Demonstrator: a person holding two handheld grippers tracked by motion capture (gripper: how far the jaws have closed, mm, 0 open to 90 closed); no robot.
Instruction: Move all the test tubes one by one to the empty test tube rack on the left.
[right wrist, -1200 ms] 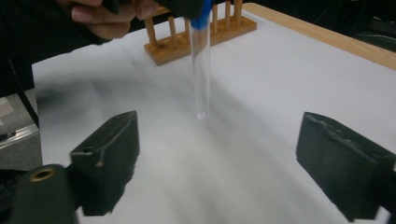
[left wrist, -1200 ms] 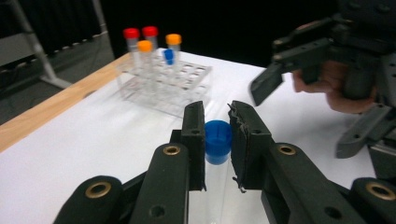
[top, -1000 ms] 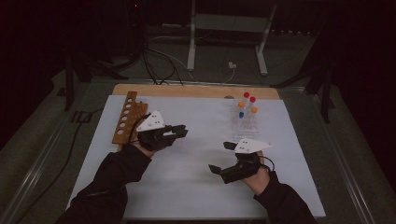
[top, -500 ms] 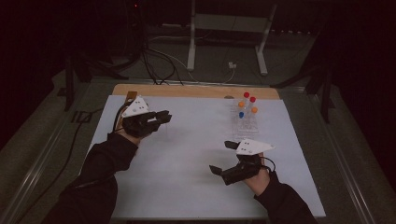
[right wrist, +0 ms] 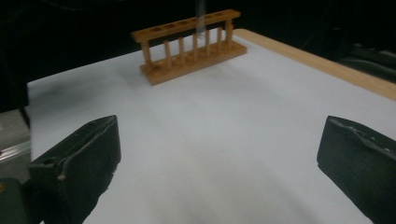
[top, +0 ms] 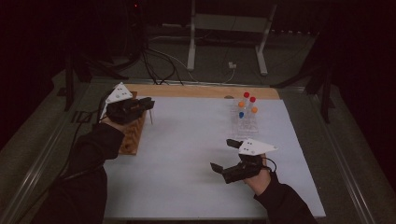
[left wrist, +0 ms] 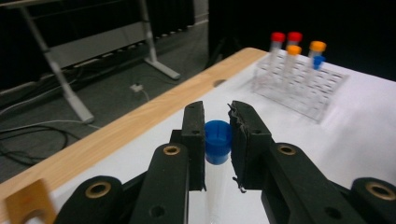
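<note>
Your left claw (left wrist: 217, 135) is squeezed shut on a clear tube (left wrist: 215, 186) with a blue cap (left wrist: 217, 141). The cap sits right between the two black jaws, and the tube hangs down below them. In the high view, your left claw (top: 148, 104) is up above the wooden rack (top: 133, 136), near its far end, and the thin tube (top: 150, 116) points down just beside the rack (you cannot tell from here if its tip touches anything).

Your right claw (right wrist: 219, 154) is wide open, with nothing but the white mat (right wrist: 210, 121) between its jaws. In the high view, your right claw (top: 222, 156) sits low over the mat (top: 187, 140), well apart from your left claw.

Ahead of your left claw, past the blue cap, stands a clear rack (left wrist: 303, 88) with more tubes in it, with red, orange and blue caps. Ahead of your right claw, far across the mat, stands the wooden rack (right wrist: 191, 44), with the held tube (right wrist: 201, 18) hanging over it.
</note>
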